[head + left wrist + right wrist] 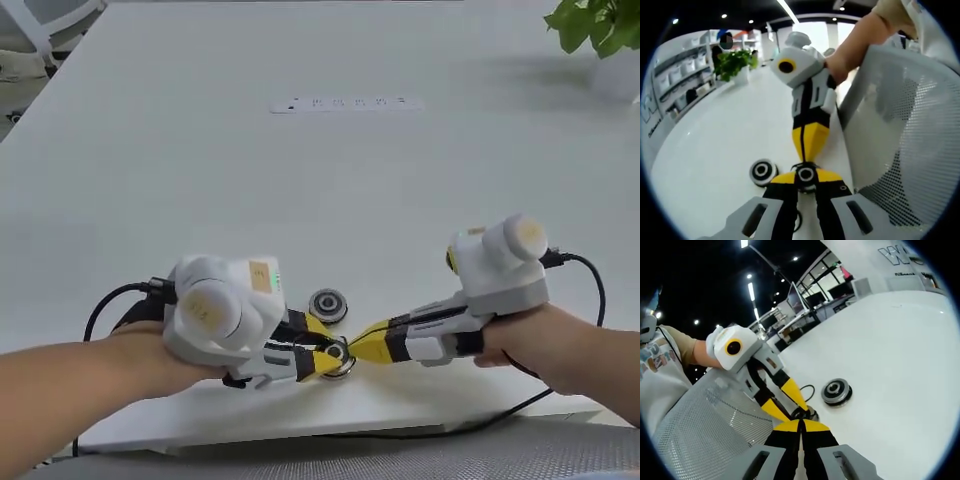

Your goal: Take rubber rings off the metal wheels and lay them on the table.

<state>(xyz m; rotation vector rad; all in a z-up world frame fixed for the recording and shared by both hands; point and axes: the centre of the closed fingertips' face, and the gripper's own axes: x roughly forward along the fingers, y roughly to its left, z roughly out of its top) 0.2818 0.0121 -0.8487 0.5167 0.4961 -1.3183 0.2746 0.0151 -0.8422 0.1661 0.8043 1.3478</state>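
Left gripper (pixel 330 358) is clamped on a metal wheel (pixel 806 175) by the table's (pixel 300 180) near edge. The right gripper (pixel 352 353), jaws pressed together, noses in from 3 o'clock. The spare wheel (pixel 328 304) sits at 12. Its rubber ring (pixel 824 392) looks stretchy and grippy, so I'd pinch the outer lip.

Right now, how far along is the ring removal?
Done: nothing I can confirm. In hand: the left gripper clamps a small metal wheel while the right gripper, jaws shut, pinches at its rim. Left: the second black-rimmed metal wheel lies untouched on the white table.
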